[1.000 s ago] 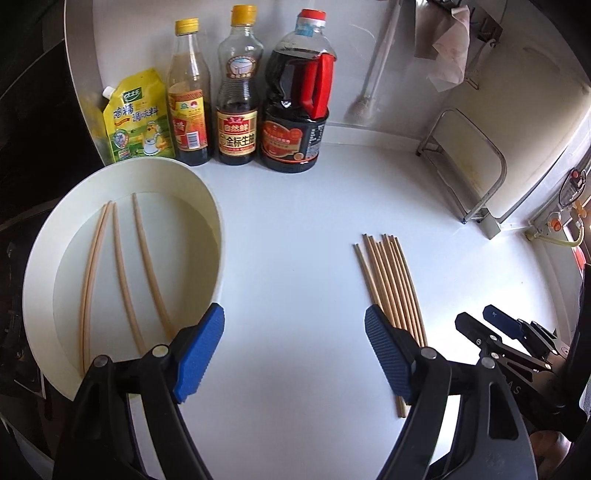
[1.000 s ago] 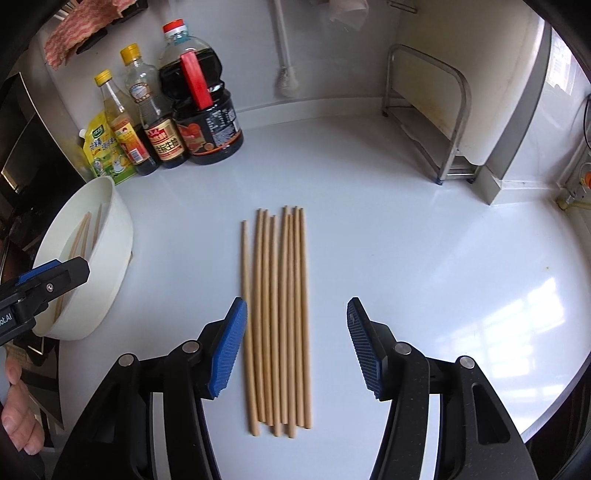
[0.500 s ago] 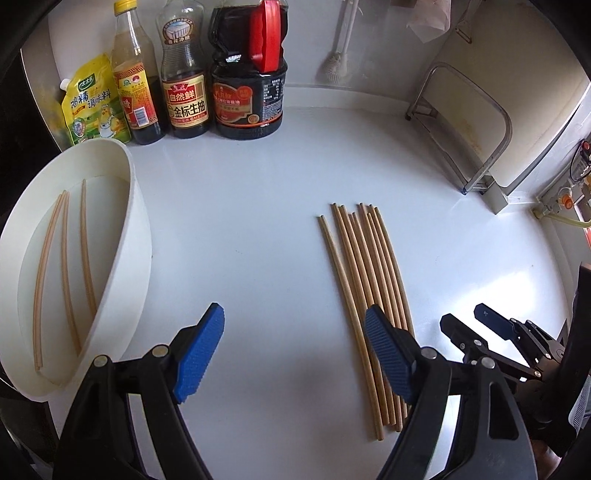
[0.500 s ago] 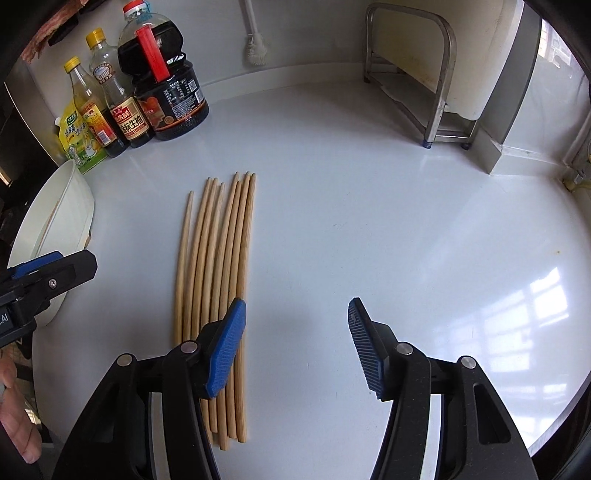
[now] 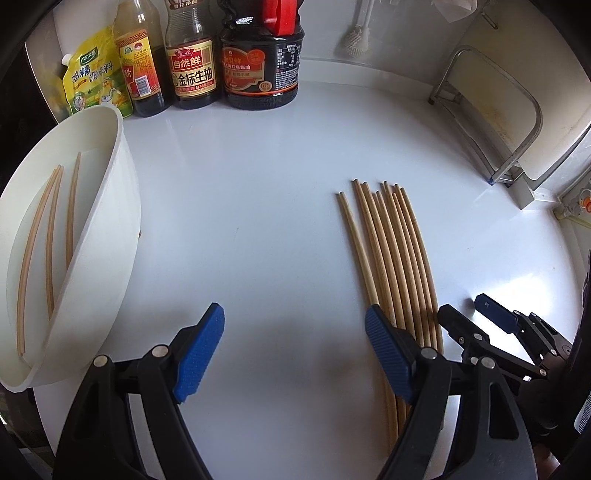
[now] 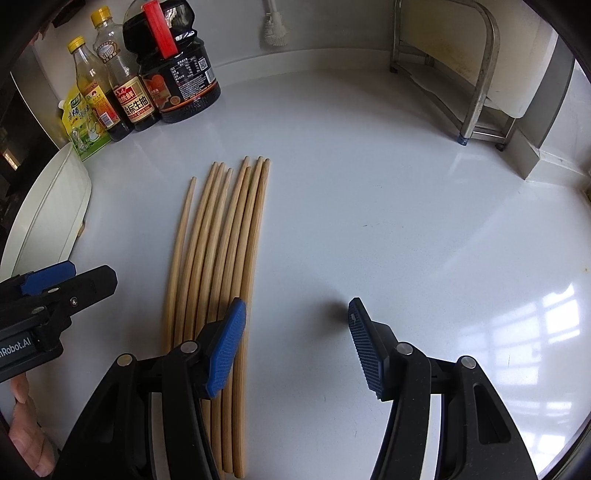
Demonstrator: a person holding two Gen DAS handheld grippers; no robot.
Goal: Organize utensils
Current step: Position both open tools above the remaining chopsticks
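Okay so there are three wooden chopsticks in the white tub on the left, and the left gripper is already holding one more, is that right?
Not quite. The left gripper holds nothing: the left wrist view shows its jaws open. Three wooden chopsticks do lie in the white plastic tub.

Three sauce bottles (image 5: 236,62) and a yellow pouch (image 5: 96,86) stand by the wall; possibly a brush (image 6: 274,31).

Both pictures are brightly lit by daylight. A window is mirrored as white glare on the shiny counter (image 6: 535,325) at the right. Small soft shadows are cast under the gripper fingers. Straight lines are bent by the fisheye lens, and the corners are cut off in black. Everything is seen sharply.
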